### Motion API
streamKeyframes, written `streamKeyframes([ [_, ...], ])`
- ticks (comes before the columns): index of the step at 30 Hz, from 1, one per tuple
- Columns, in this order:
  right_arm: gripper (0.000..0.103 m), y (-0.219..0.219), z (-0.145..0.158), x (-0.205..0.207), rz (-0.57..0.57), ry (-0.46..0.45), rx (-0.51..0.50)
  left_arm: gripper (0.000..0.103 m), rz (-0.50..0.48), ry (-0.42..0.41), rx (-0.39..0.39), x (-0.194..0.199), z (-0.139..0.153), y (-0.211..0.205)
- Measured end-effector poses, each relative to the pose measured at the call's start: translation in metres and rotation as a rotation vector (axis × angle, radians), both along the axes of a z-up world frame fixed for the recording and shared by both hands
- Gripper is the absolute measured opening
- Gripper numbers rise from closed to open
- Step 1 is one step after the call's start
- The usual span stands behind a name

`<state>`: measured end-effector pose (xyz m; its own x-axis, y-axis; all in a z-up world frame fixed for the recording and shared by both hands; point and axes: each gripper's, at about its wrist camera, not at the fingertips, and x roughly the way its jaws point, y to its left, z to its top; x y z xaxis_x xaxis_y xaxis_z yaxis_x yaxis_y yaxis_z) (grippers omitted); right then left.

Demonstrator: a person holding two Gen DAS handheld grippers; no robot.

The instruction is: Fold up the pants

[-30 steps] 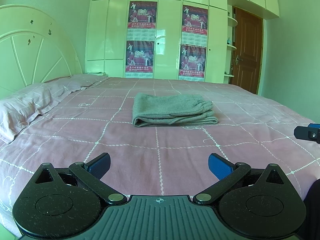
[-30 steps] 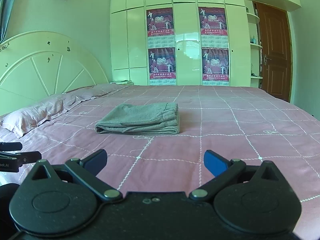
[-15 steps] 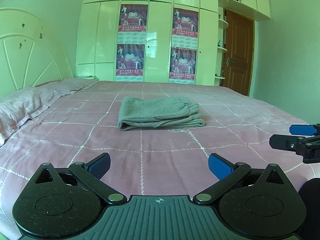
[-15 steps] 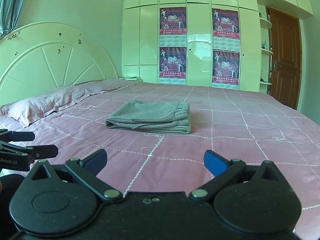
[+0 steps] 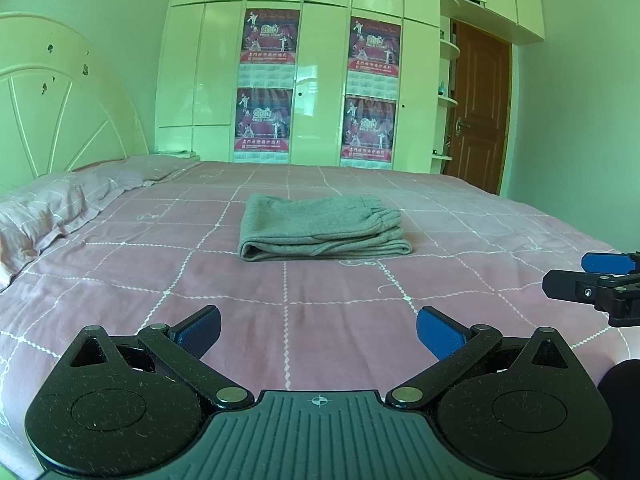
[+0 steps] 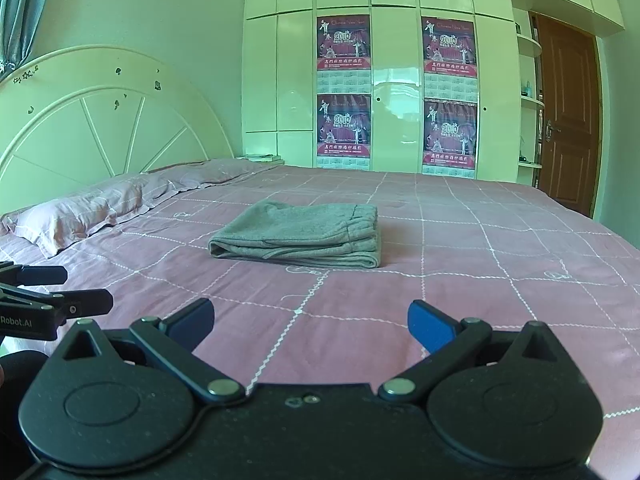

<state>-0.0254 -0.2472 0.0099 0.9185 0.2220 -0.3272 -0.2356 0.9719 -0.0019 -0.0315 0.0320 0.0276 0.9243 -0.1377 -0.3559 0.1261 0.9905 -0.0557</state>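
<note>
Grey pants lie folded in a flat rectangular stack in the middle of the pink checked bed; they also show in the right wrist view. My left gripper is open and empty, held well short of the pants near the bed's front edge. My right gripper is open and empty too, at a similar distance from the pants. The right gripper's fingers show at the right edge of the left wrist view. The left gripper's fingers show at the left edge of the right wrist view.
The pink bedspread covers the whole bed. Pillows lie along the white headboard at the left. White wardrobes with posters stand behind the bed, a brown door at the far right.
Both grippers have drawn back and swung a little; each now shows more of the other gripper at its frame edge. The pants have not moved. Both grippers stay open.
</note>
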Motion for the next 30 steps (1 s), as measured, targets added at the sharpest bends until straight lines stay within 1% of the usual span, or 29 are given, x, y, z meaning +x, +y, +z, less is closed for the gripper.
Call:
streamKeyframes([
  [30, 0.097, -0.0013, 0.0001, 0.0008, 0.001, -0.001, -0.001, 0.103, -0.001, -0.006, -0.006, -0.0006, -0.0017, 0.0006],
])
